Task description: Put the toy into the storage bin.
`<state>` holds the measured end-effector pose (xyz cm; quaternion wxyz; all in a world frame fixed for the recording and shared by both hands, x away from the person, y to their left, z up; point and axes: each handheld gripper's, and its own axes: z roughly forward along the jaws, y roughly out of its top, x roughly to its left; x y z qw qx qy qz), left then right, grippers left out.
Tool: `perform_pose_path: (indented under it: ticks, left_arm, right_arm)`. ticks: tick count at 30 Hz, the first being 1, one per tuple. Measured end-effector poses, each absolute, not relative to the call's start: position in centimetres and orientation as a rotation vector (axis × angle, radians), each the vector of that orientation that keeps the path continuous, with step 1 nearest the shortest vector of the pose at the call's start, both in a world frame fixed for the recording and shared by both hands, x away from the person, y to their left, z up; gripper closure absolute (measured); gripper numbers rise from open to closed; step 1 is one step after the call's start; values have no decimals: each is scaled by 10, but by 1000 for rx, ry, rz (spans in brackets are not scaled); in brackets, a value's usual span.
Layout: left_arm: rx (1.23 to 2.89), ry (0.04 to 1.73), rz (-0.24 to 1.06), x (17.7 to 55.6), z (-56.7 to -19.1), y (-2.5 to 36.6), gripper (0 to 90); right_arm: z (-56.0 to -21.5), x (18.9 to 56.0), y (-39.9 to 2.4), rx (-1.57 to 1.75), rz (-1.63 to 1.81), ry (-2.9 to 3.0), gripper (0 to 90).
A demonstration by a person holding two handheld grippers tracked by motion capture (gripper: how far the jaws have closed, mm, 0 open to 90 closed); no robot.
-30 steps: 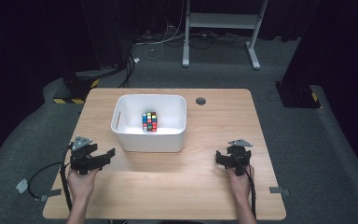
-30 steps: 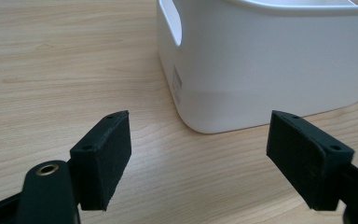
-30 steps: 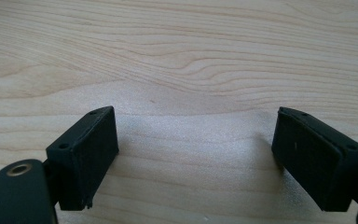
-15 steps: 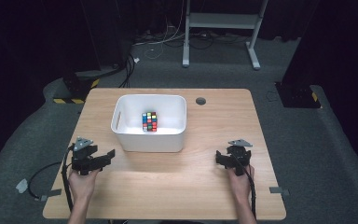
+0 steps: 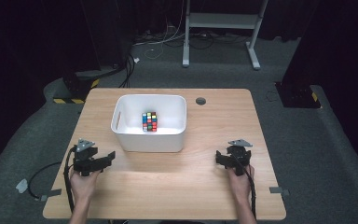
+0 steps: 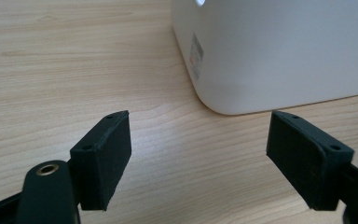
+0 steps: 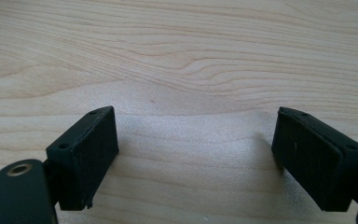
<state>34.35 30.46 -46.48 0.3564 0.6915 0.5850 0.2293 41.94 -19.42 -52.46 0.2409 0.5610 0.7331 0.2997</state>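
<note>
A white plastic bin (image 5: 127, 140) stands on the wooden table, and a colourful puzzle cube (image 5: 149, 121) lies inside it. My left gripper (image 5: 106, 158) rests low over the table just left of the bin's near corner, jaws apart with nothing between them. In the left gripper view that gripper (image 6: 212, 154) faces the bin's rounded corner (image 6: 261, 56), a short gap away. My right gripper (image 5: 223, 157) sits over bare wood toward the table's right side, well clear of the bin. The right gripper view shows this gripper (image 7: 196, 154) with its jaws wide apart over plain wood.
A round cable hole (image 5: 200, 101) sits in the table (image 5: 177, 196) behind the bin. Cables trail from both grippers off the near edge. Beyond the table are dark carpet, a white desk frame (image 5: 219, 28) and floor cables.
</note>
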Motion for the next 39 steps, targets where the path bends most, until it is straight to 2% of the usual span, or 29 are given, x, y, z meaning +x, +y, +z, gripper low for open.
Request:
perform_pose_path:
  ticks: [22,39]
  left_arm:
    - [1768,1562,579,350,-484,308,223]
    - [1792,1605,632,355,-494,308,223]
  right_arm:
    - [-525,419,-194,1535,820,2005,143]
    - [-525,419,-194,1536,820,2005,143]
